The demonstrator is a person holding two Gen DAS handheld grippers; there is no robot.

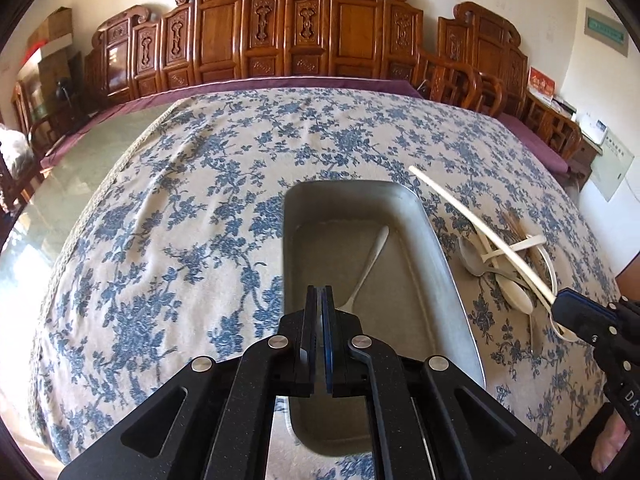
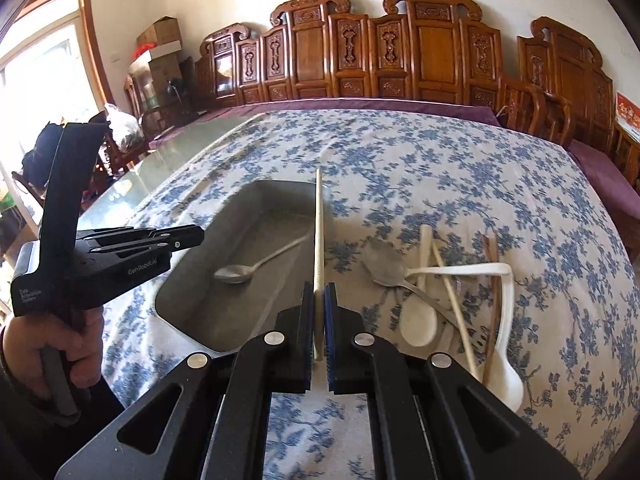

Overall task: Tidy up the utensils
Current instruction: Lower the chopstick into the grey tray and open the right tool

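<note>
We have the long cream chopstick (image 2: pixel 318 240) pinched in the right gripper (image 2: pixel 319 322), jaws clamped on its lower end, the stick lifted and pointing up over the near-right rim of the rectangular grey metal tray (image 2: pixel 188 312). One steel spoon (image 2: pixel 256 266) already lies inside the tray. Left gripper (image 1: pixel 320 320) is closed with nothing in it, hanging over the tray's near end.

Step in hand, as we read it: carrying the chopstick from the pile to the tray. Next move calls for swinging it over the tray interior, lowering it roughly flat beside the spoon, then releasing.

Right of the tray on the blue floral tablecloth (image 2: pixel 480 168): a tangled pile (image 2: pixel 448 292) of a steel spoon, white plastic spoons, cream and brown chopsticks. Overlaps make an exact count impossible. Tray's near end is hidden behind gripper bodies in both views.
</note>
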